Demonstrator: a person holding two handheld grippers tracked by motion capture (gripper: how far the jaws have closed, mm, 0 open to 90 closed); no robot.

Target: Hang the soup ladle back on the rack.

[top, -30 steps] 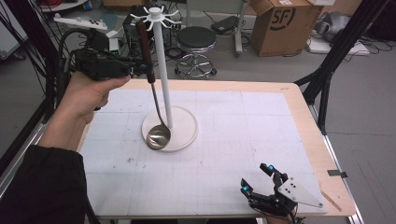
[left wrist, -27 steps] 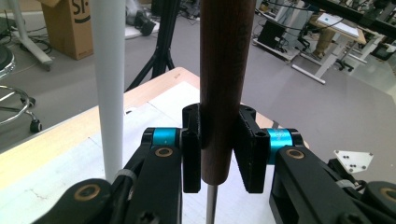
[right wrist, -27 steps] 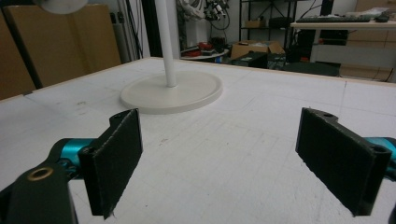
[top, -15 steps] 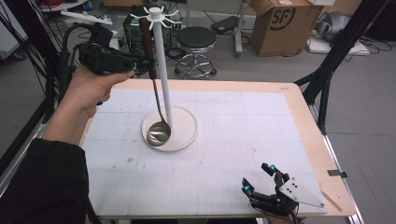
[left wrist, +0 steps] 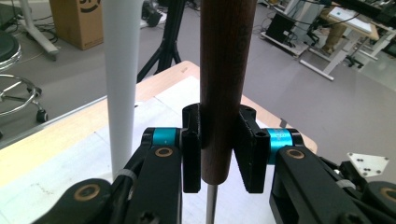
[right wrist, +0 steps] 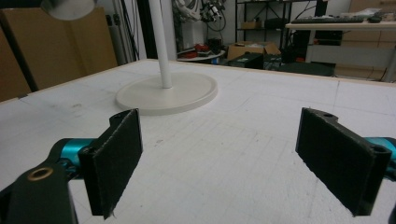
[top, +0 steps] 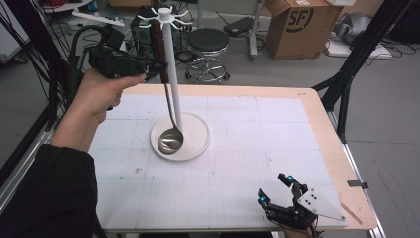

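A ladle with a brown wooden handle (top: pixel 158 49) and a steel bowl (top: pixel 171 140) hangs upright beside the pole of a white hook stand (top: pixel 171 74). My left gripper (top: pixel 154 69) is shut on the lower part of the handle. In the left gripper view both pads squeeze the handle (left wrist: pixel 226 70), with the pole (left wrist: pixel 122 70) just to its left. The bowl hovers over the stand's round base (top: pixel 198 136). The handle's top sits just under the hooks (top: pixel 163 15). Near the table's front edge my right gripper (top: pixel 273 189) stands open and empty, facing the base (right wrist: pixel 168 95).
A white gridded mat (top: pixel 247 148) covers the wooden table (top: pixel 317 129). Beyond the far edge stand a stool (top: pixel 208 44), a cardboard box (top: pixel 297 25) and black frame legs (top: pixel 351 64). A person's left forearm and dark sleeve (top: pixel 54 188) cross the left side.
The left gripper has raised the ladle slightly and brought it closer to the pole, so the bowl sits higher over the base. The right gripper has stayed put.
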